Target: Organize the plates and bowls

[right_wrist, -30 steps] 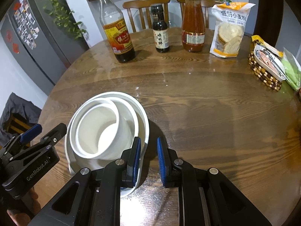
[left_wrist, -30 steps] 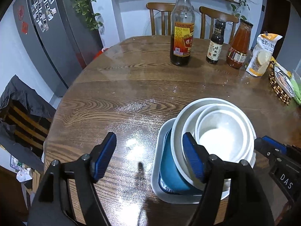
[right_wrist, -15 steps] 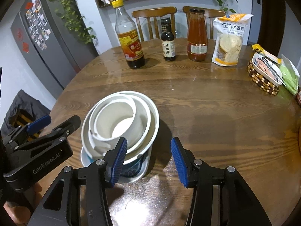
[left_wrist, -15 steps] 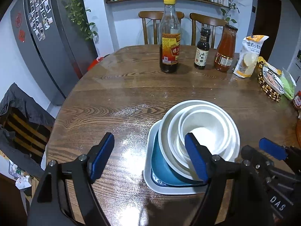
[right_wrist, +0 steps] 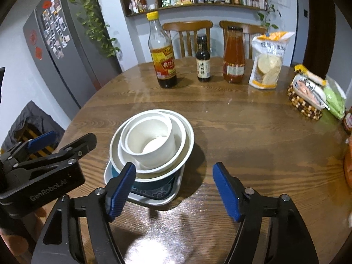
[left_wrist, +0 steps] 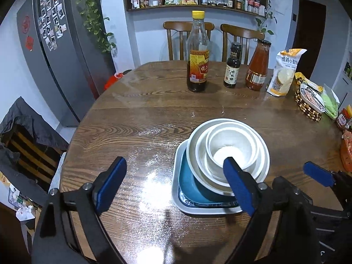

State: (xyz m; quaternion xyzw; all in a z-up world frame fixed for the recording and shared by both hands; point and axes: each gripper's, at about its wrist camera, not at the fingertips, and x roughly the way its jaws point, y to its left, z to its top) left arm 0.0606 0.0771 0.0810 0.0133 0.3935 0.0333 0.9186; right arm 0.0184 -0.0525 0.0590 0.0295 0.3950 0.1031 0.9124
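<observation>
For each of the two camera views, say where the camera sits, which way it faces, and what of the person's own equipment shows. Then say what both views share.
Left wrist view: sits on the left gripper, looking down across the table; the right gripper shows at the right edge.
Right wrist view: sits on the right gripper, facing likewise; the left gripper shows at left.
Shared: the stack of bowls and the three bottles.

Left hand-held gripper (left_wrist: 173,189) — black frame, blue ribbed pads, silver screws. Right hand-held gripper (right_wrist: 173,192) — the same. White "GenRobot.AI" lettering on the body.
</observation>
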